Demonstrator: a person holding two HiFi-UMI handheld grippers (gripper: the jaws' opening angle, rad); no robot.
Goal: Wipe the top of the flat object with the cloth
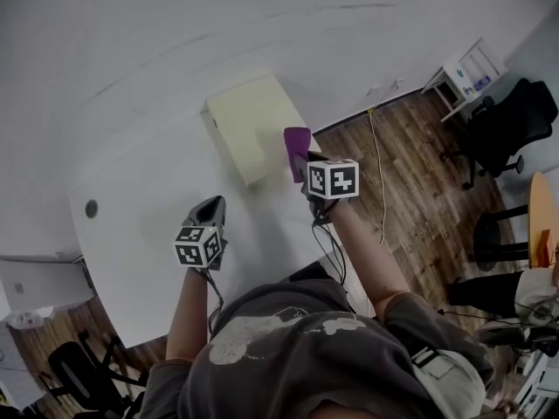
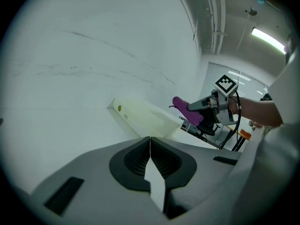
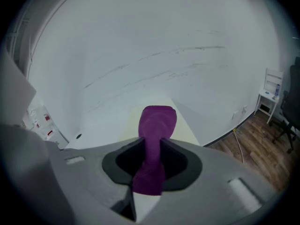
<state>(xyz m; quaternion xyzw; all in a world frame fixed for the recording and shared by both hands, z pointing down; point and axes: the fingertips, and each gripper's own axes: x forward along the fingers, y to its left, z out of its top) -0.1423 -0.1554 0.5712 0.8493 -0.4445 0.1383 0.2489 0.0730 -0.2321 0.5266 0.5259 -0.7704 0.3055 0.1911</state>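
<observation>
Table (image 1: 148, 173) around the flat box (image 1: 253, 125) seems open.

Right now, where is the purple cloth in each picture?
Head view: the purple cloth is just right of centre, at the edge of the pale yellow flat box.
Left gripper view: the cloth is right of centre, right of the box.
Right gripper view: the cloth is bottom centre, between the jaws, box behind.
Shared landmark: the box.

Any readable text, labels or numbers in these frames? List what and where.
Nothing reads legibly.
On the flat object side: round yellow sticker and a small mark beside it, too small to read.
On the left marker cube and right marker cube: black-and-white square codes, no letters.
On the white items at the right gripper view's left edge: red marks, blurred.
On the cloth: none.
</observation>
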